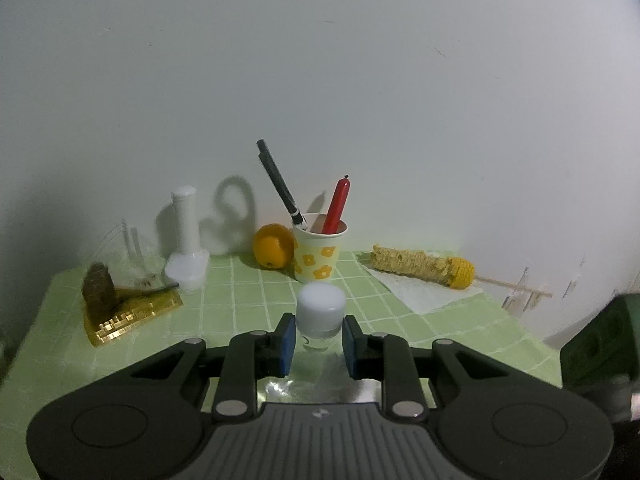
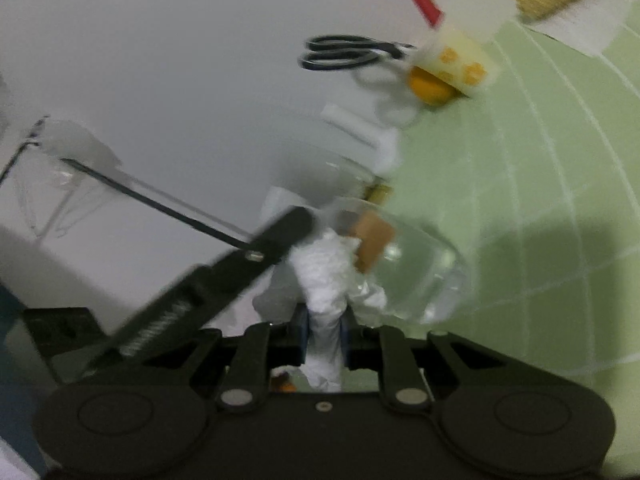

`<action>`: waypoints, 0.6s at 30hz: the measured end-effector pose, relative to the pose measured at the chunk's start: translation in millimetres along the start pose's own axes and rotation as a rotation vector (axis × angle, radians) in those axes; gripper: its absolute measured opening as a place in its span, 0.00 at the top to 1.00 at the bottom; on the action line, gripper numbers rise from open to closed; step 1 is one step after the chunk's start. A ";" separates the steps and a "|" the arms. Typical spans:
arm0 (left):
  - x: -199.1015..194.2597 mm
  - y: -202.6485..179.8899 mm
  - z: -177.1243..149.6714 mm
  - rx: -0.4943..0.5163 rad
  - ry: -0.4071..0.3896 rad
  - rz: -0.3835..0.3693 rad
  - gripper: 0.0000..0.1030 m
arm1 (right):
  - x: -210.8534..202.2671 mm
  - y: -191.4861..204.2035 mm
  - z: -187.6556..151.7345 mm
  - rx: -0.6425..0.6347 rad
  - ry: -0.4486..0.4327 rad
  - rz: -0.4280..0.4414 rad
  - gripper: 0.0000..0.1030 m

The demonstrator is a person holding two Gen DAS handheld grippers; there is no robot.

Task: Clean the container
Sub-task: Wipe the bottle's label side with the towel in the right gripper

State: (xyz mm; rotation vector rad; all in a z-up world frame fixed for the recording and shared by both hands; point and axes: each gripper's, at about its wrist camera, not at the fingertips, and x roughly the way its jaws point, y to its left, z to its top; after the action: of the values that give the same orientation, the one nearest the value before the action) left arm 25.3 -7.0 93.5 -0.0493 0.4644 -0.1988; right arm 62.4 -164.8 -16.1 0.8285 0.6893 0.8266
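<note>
The left gripper [image 1: 319,343] is squeezed tight on a clear bottle with a white cap [image 1: 320,311], held above the green table [image 1: 248,300]. The right gripper [image 2: 325,338] pinches a white tissue wad [image 2: 326,276]. The bottle [image 2: 404,264] lies just beside the wad, toward the table, its long side tilted across the view

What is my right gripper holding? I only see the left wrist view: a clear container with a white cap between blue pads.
Observer: The right gripper is shut on a wad of white tissue.
Operator: Is it at the container?
Observer: Its crumpled end lies against the clear container, beside a tan label; blur hides whether it is inside.
Operator: That black stick in the flowered cup?
Observer: Black-handled scissors; both handle loops show here.
</note>
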 end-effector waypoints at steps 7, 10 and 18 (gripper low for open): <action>1.0 -2.1 0.0 0.018 0.001 0.004 0.74 | 3.4 -10.7 -0.7 0.027 0.013 -0.057 0.84; 1.3 -1.5 0.6 0.018 0.001 0.002 0.74 | 7.2 -22.9 -3.0 0.056 0.030 -0.116 0.84; 1.8 -0.5 1.9 0.016 0.003 0.000 0.74 | 6.5 -37.1 -1.5 0.065 0.031 -0.219 0.84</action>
State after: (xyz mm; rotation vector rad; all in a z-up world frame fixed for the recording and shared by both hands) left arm 27.6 -7.8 94.5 -0.0336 0.4654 -0.2022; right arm 77.5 -174.1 -49.3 0.7838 0.8217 0.6236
